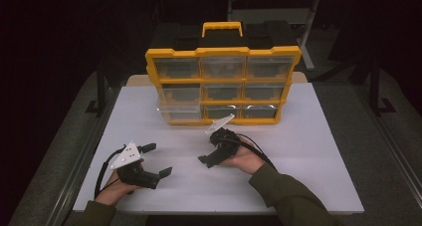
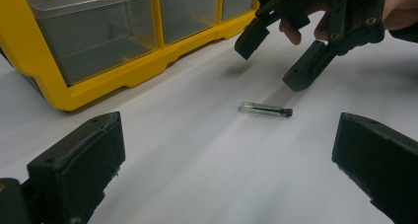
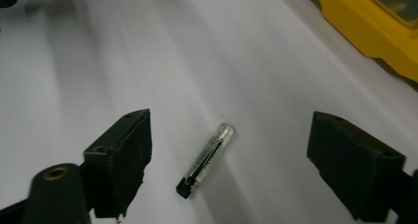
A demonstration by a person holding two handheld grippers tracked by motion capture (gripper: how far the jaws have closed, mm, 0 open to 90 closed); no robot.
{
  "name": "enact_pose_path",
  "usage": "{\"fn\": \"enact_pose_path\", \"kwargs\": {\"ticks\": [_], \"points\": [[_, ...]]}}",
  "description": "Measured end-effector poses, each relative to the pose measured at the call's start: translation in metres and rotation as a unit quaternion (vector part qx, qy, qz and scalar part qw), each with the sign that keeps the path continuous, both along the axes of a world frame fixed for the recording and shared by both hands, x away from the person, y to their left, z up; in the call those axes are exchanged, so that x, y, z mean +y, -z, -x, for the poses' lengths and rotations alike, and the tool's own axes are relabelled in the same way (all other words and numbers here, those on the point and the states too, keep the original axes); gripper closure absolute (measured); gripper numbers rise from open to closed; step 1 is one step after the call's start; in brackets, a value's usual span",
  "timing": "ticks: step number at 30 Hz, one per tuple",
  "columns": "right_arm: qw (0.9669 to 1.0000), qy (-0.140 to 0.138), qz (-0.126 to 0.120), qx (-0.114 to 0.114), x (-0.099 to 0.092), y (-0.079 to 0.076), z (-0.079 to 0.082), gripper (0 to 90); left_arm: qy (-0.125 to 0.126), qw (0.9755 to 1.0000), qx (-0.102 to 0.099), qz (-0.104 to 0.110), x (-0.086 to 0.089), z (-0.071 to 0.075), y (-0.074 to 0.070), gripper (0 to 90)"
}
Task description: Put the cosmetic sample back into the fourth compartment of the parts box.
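A small clear vial (image 3: 206, 160) with a black cap lies flat on the white table (image 1: 308, 151). My right gripper (image 3: 229, 117) hovers over it, open, with the vial between the jaws and touching neither pad. In the high view the right gripper (image 1: 206, 154) points left, in front of the yellow drawer organizer (image 1: 224, 51). My left gripper (image 1: 158, 159) rests at the front left, open and holding nothing. In the left gripper view the vial (image 2: 266, 109) lies ahead of the left gripper (image 2: 227, 123), with the right gripper (image 2: 276, 61) just above and beyond it.
The organizer has clear drawers in three rows and a carry handle on top. Its bottom left drawer (image 1: 179, 111) sticks out a little. The organizer's yellow base (image 2: 123, 81) stands close behind the vial. The table's edges drop to a dark floor.
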State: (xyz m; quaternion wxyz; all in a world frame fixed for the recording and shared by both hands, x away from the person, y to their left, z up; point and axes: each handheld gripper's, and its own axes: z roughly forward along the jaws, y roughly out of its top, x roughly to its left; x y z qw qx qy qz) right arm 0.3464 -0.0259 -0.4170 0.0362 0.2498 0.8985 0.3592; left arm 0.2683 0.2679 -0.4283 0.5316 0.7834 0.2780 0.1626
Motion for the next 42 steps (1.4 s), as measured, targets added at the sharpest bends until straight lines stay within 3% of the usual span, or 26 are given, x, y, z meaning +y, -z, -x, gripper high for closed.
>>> {"fn": "enact_pose_path", "kwargs": {"ticks": [3, 23, 32, 42], "points": [[1.0000, -0.002, 0.005, 0.008, 0.004, 0.001, 0.001, 23.2, 0.000, 1.0000, -0.001, 0.000, 0.000, 0.000, 0.000, 0.0], [0.9989, -0.023, 0.040, 0.011, 0.015, 0.013, 0.004, 59.6, 0.002, 1.0000, 0.001, -0.001, 0.000, 0.000, 0.000, 0.0], [0.9982, -0.027, 0.048, 0.024, 0.016, 0.016, 0.004, 67.9, 0.002, 1.0000, 0.000, -0.001, -0.001, 0.000, 0.000, 0.0], [0.9972, -0.029, 0.066, 0.020, 0.017, 0.018, 0.004, 74.0, 0.004, 1.0000, 0.000, -0.003, 0.000, 0.000, 0.000, 0.0]]}}
